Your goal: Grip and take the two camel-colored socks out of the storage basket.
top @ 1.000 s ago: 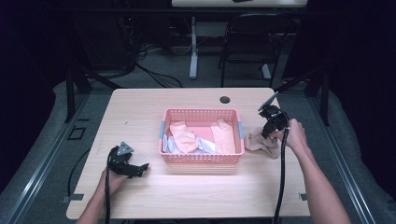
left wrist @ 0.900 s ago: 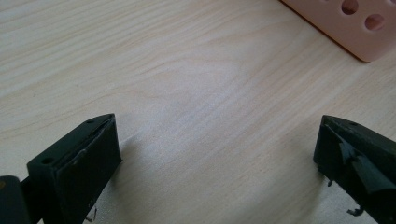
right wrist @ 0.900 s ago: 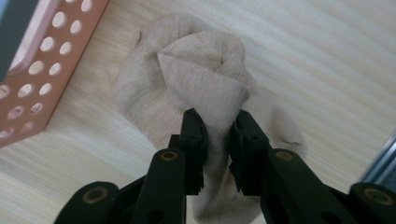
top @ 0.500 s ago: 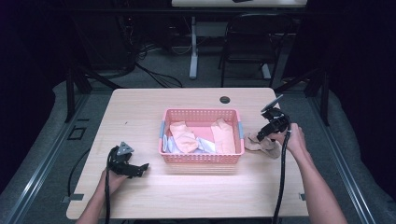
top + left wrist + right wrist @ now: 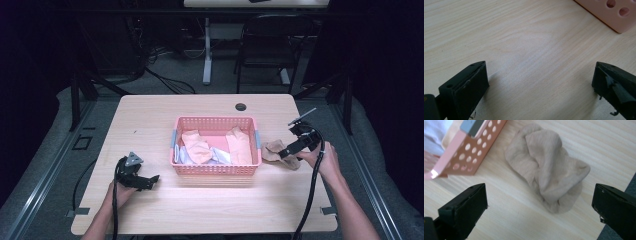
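Beige sock [image 5: 547,173] crumpled just beside pink basket [image 5: 216,169]; right gripper [image 5: 539,207] jaws just opened wide, empty; left gripper [image 5: 540,82] wide, empty.

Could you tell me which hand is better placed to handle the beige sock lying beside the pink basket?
Probably the right. The right gripper hangs open just above the beige sock, its jaws just opened. The left gripper rests on bare table across the pink basket.
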A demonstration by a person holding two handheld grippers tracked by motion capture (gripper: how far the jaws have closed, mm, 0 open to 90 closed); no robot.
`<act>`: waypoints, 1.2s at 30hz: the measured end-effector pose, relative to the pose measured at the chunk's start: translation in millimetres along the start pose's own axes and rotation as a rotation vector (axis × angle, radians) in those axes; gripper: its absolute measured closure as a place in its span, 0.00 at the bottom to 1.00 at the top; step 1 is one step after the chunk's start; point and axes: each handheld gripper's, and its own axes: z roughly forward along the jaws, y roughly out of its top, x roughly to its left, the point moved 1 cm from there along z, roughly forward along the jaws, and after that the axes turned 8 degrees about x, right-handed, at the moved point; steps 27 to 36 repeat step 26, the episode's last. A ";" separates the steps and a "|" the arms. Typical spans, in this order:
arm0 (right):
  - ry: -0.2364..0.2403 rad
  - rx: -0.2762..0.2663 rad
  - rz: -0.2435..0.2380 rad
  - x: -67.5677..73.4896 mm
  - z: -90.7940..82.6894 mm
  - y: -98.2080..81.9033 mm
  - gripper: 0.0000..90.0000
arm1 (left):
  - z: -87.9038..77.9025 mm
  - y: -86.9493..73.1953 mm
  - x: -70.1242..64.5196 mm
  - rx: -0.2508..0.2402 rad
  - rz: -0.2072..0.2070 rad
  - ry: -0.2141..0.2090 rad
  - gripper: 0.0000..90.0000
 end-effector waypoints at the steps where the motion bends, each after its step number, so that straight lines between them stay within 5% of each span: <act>1: -0.011 -0.004 -0.007 2.0 0.4 -4.4 0.00 | 0.0 0.0 -0.2 -0.001 -0.003 0.000 0.00; 9: -0.043 -0.024 -0.044 18.8 6.2 -41.0 0.00 | 0.0 0.0 -0.1 0.000 -0.002 0.000 0.00; 20: -0.041 0.041 -0.060 30.9 34.5 -77.9 0.00 | -0.1 0.2 -0.1 0.003 0.003 -0.009 0.00; 22: -0.046 0.044 -0.052 33.7 41.8 -80.7 0.00 | 0.0 0.3 0.0 0.003 0.007 -0.012 0.00; 23: -0.065 0.095 -0.084 33.2 40.4 -79.5 0.00 | -0.1 0.4 0.1 0.005 0.009 -0.014 0.00; 36: -0.074 0.084 -0.089 36.1 43.0 -79.0 0.00 | 0.1 0.6 0.1 0.006 0.010 -0.017 0.00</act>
